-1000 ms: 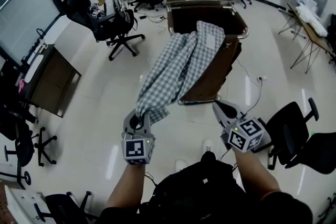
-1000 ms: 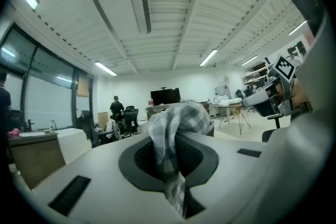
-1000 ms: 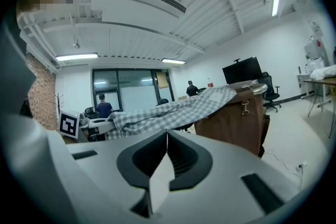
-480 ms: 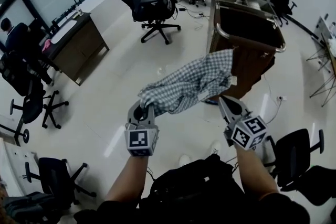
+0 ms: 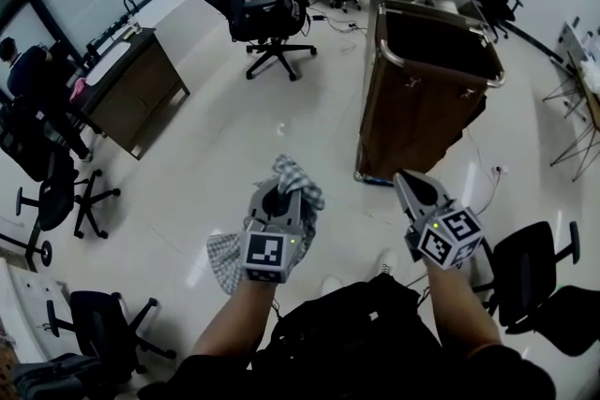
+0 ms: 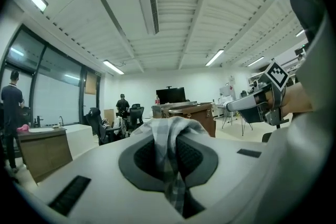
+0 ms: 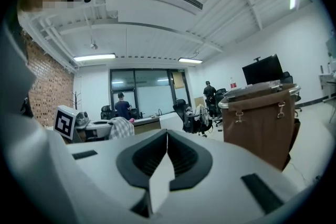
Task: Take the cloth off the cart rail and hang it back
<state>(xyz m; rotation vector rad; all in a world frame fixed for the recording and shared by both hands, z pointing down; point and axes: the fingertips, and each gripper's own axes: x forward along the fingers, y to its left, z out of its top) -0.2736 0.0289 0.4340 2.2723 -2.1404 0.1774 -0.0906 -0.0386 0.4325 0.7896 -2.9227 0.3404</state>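
Head view: the left gripper (image 5: 279, 194) clamps the checked cloth (image 5: 300, 173), bunched over its jaws, well short of the brown cart (image 5: 422, 122) on the glossy pale floor (image 5: 216, 155). Left gripper view: the cloth is pinched between the jaws. Right gripper view: the right gripper (image 7: 167, 134) has its jaws together, with the cart rail (image 7: 257, 96) ahead to its right.

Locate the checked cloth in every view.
Head view: checked cloth bunched at the left gripper, lower centre.
Left gripper view: checked cloth dead centre, pinched between the jaws.
Right gripper view: checked cloth small, left of centre.
Shared landmark: brown cart.
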